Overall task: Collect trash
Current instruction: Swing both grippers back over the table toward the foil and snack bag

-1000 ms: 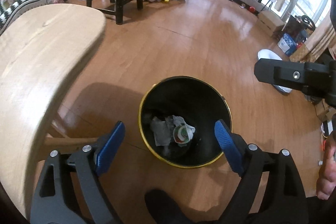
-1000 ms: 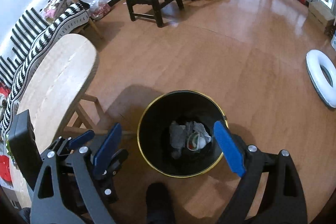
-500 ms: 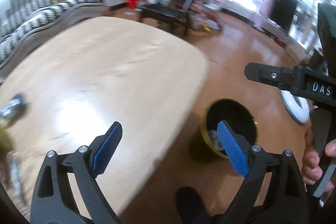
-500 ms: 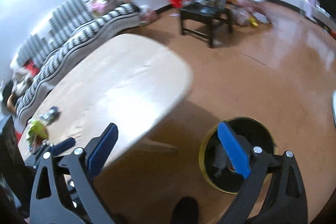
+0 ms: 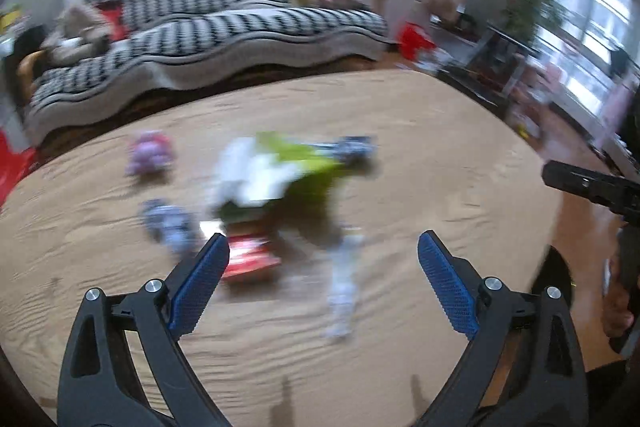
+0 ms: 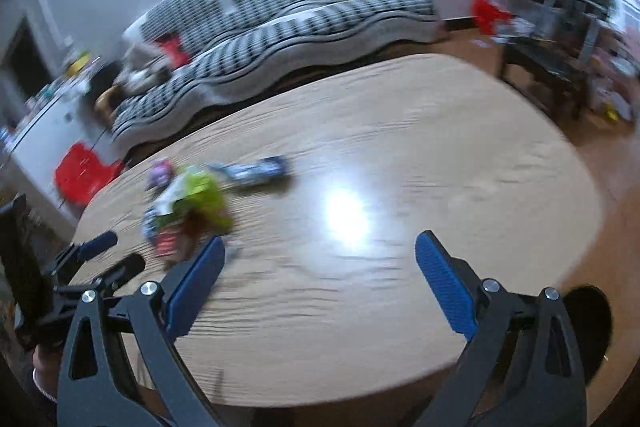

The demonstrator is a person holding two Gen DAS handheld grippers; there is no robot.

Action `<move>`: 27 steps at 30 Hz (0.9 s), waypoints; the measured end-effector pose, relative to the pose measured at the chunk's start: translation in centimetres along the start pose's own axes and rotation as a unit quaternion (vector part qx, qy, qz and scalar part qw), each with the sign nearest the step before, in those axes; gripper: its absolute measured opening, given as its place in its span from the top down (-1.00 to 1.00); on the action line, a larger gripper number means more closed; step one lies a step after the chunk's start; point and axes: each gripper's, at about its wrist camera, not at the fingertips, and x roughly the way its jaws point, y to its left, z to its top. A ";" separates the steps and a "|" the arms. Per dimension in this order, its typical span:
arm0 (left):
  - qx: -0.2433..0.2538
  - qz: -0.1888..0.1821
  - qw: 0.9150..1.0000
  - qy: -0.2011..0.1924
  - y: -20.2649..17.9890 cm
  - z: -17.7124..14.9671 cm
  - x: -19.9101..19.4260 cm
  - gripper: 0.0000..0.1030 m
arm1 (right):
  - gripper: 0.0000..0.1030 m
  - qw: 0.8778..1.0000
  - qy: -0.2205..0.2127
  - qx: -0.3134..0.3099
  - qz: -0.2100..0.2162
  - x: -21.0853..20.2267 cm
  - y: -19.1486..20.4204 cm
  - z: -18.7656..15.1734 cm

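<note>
Two grippers over the table [image 5: 400, 359], both empty. Left gripper [image 5: 323, 279]: jaws wide apart and just been opening, nothing between the pads, pointing down at the trash pile. Frames are motion-blurred, so item IDs are rough. Left wrist view, left to right: purple wad [image 5: 150, 153] at far left, bluish crumpled piece [image 5: 170, 223] nearer the camera, red packet [image 5: 250, 259] just beside the left pad, white paper [image 5: 252, 175] lying against the green wrapper [image 5: 304, 167] mid-table, a dark blue packet [image 5: 354, 147] at the wrapper's far end, and a pale strip [image 5: 342, 291] between the pads' line of sight, closer in. All of it sits on the wood top, none in the jaws. The bin [image 5: 554, 279] peeks out past the table's right edge, on the floor, mostly hidden. A hand [image 5: 618, 311] holds the other tool at the far right. Right gripper [image 6: 320, 277]: jaws also wide apart, just been opening, bare table with a glare spot between them. Right wrist view: the left tool's fingers [image 6: 98, 245] at far left, trash cluster just beyond the left pad with the green wrapper [image 6: 200, 193] on top, the blue packet [image 6: 256, 169] lying flat to its right, then clear wood. Bin [image 6: 592, 331] at lower right, off the table edge. Striped sofa [image 6: 280, 27] behind the table.
</note>
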 end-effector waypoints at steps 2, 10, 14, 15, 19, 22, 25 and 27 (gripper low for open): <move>-0.014 0.019 1.000 0.002 2.9 -0.3 -0.4 -0.80 | -0.80 0.999 0.007 -0.028 0.016 1.6 3.2 0.4; -0.059 0.056 0.996 0.024 9.6 -1.5 0.4 -0.80 | -0.80 0.993 0.028 -0.099 0.055 6.4 10.7 0.7; -0.057 0.070 0.995 0.030 10.6 -1.3 1.9 -0.80 | -0.80 0.991 0.043 -0.112 0.056 8.0 11.4 0.3; -0.056 0.073 0.995 0.031 10.7 -1.3 2.3 -0.80 | -0.80 0.991 0.045 -0.115 0.055 8.3 11.3 0.3; -0.053 0.076 0.995 0.044 11.1 -1.0 4.5 -0.80 | -0.74 0.988 0.060 -0.130 0.051 10.6 11.6 0.3; -0.065 0.084 0.993 0.055 12.0 -0.8 6.2 -0.80 | -0.71 0.986 0.067 -0.147 0.044 12.3 12.0 0.1; -0.093 0.069 0.991 0.066 13.1 -0.7 7.8 -0.80 | -0.65 0.983 0.073 -0.161 0.039 14.0 12.4 -0.2; -0.098 0.065 0.991 0.069 13.3 -0.6 8.7 -0.80 | -0.63 0.982 0.074 -0.167 0.039 14.9 12.7 -0.1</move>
